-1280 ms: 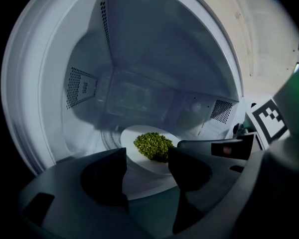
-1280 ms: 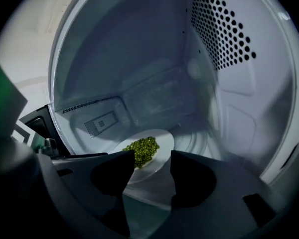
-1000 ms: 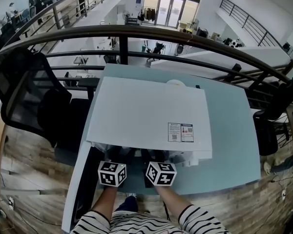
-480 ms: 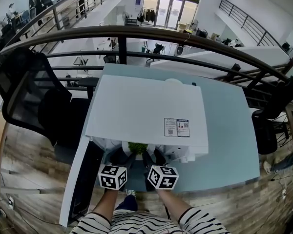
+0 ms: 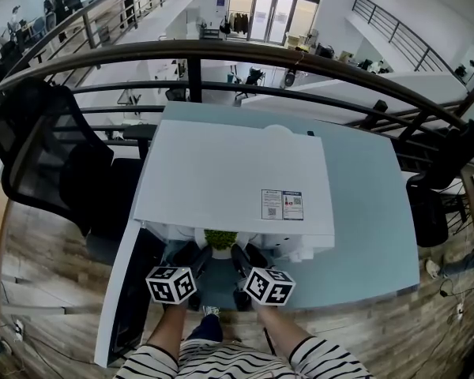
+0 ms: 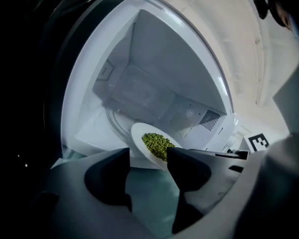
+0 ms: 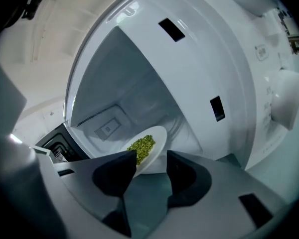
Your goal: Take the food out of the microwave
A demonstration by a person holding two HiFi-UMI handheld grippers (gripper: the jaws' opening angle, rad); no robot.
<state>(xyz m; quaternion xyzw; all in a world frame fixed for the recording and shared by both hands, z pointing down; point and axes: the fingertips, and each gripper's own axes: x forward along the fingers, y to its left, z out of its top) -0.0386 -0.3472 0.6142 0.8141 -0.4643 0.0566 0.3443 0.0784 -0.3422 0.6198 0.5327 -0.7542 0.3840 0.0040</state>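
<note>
A white plate (image 5: 221, 251) heaped with green peas (image 5: 220, 238) sits at the mouth of the open white microwave (image 5: 229, 172), between my two grippers. My left gripper (image 5: 191, 255) has the plate's left rim (image 6: 139, 138) between its jaws, and both pads lie against it. My right gripper (image 5: 243, 257) has the opposite rim (image 7: 158, 136) between its jaws, which are closing on it. In both gripper views the peas (image 6: 157, 146) (image 7: 141, 146) lie just past the jaw tips, and behind them is the lit, bare cavity (image 6: 154, 83).
The microwave's dark door (image 5: 130, 290) stands swung open at the left. The pale blue table (image 5: 371, 227) carries the oven. A black mesh chair (image 5: 47, 156) stands to the left, and a dark railing (image 5: 245, 54) runs behind. The control panel (image 7: 279, 103) is to the right of the opening.
The plate of peas has come out from under the microwave's top edge toward me. Both grippers drew back with it and rolled slightly outward.
</note>
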